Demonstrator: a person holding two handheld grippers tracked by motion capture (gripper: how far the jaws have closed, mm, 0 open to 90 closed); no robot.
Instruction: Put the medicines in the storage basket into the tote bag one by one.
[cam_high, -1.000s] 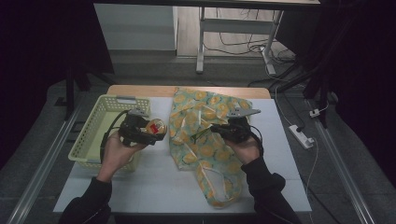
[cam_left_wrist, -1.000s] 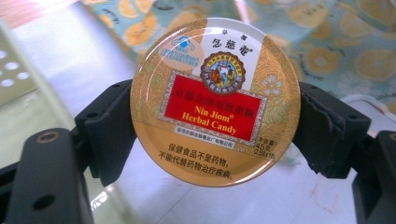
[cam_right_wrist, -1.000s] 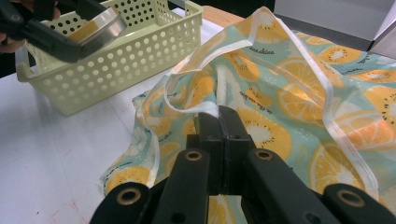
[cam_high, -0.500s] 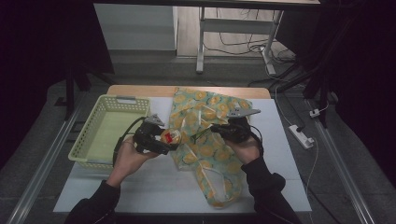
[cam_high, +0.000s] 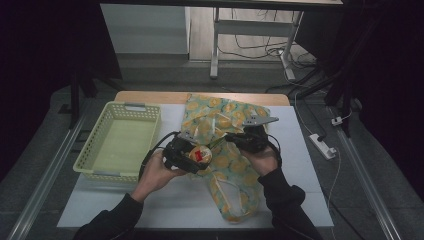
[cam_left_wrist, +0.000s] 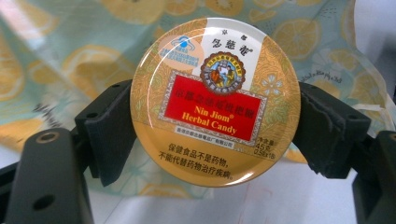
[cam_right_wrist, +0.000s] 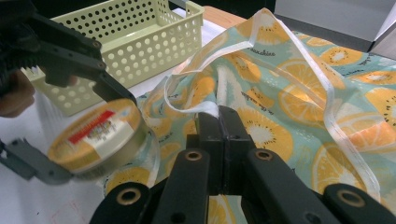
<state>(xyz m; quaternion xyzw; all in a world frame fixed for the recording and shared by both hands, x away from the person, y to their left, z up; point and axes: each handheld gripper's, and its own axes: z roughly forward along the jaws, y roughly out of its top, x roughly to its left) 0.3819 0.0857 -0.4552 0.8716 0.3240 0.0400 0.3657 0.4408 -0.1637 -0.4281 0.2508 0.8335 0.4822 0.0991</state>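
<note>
- A pale green perforated plastic basket (cam_high: 120, 142) sits at the left of the white table (cam_high: 300, 200); its inside looks bare from above.
- Just right of the basket, the left gripper (cam_left_wrist: 212, 119) grasps a round yellow-and-red candy tin (cam_left_wrist: 215, 100), one black pad pressed on each side of its rim, printed lid facing the camera.
- The tin hangs above the left edge of the fabric, between the basket and the other gripper (cam_high: 200, 154).
- At the table's middle lies a teal cloth bag printed with orange and kiwi slices (cam_high: 225, 150), running from the far edge toward the person.
- The right gripper (cam_right_wrist: 218, 113) is clenched on the bag's white-trimmed edge (cam_right_wrist: 205, 108), pinching it up so the fabric stands raised beside the tin.
- A white power strip (cam_high: 322, 146) lies on the floor at the right.
</note>
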